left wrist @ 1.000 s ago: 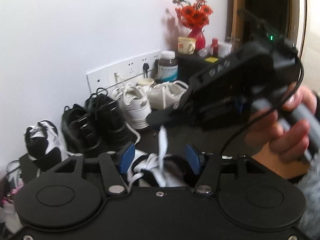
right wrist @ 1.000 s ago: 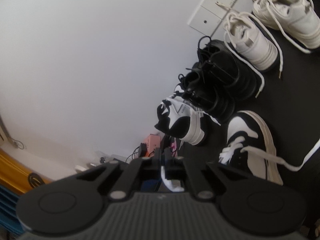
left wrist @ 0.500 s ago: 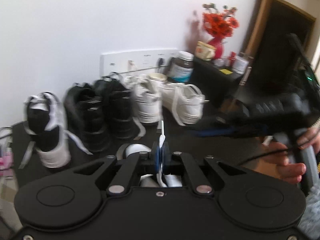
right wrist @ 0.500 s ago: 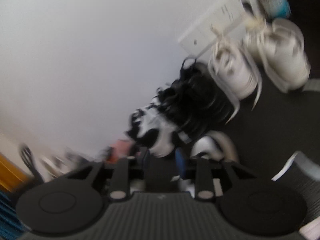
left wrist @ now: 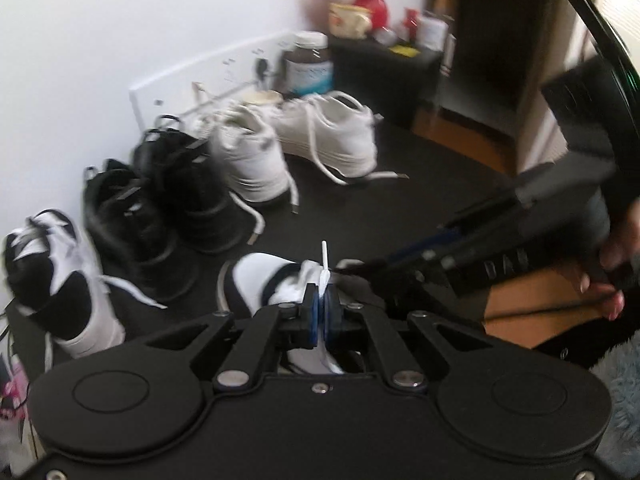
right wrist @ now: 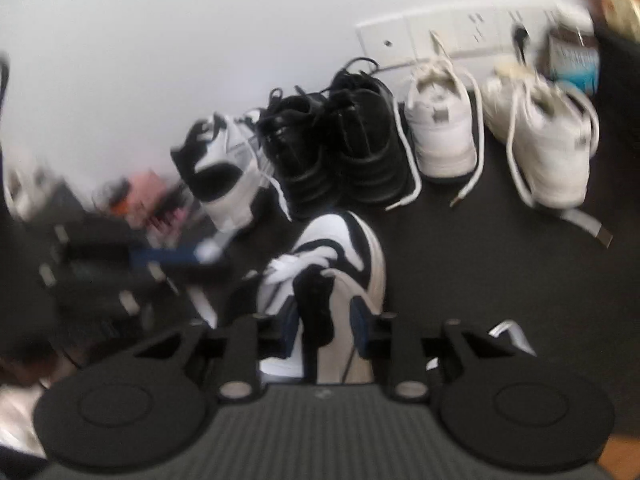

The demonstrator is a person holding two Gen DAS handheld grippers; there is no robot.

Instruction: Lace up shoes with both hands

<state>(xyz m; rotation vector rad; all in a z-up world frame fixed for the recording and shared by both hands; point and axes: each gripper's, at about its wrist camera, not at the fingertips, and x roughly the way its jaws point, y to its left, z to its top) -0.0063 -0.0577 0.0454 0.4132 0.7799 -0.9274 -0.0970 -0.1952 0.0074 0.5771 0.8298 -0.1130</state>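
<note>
A black-and-white high-top shoe [left wrist: 256, 280] lies on the black tabletop [left wrist: 400, 216] just ahead of both grippers. My left gripper [left wrist: 322, 312] is shut on the shoe's white lace [left wrist: 325, 258], whose stiff tip sticks up above the blue pads. The right gripper [left wrist: 354, 269] comes in from the right, held by a hand [left wrist: 600, 288], its tips close to the lace. In the right wrist view the right gripper [right wrist: 325, 326] stands open above the shoe's [right wrist: 344, 248] black collar, with nothing pinched. The left gripper [right wrist: 120, 272] is a blur at the left there.
Along the white wall stand a second black-and-white shoe [left wrist: 52, 280], a black pair [left wrist: 160, 208] and a white pair [left wrist: 256, 160] with loose laces trailing on the table. Behind them are a socket panel [left wrist: 208, 76], a brown jar [left wrist: 308, 64] and a red vase [left wrist: 370, 4].
A second ago the right gripper held the lace up and the left stood open around it. The left has since shut on the lace; the right let go, opened and swung over the shoe.
</note>
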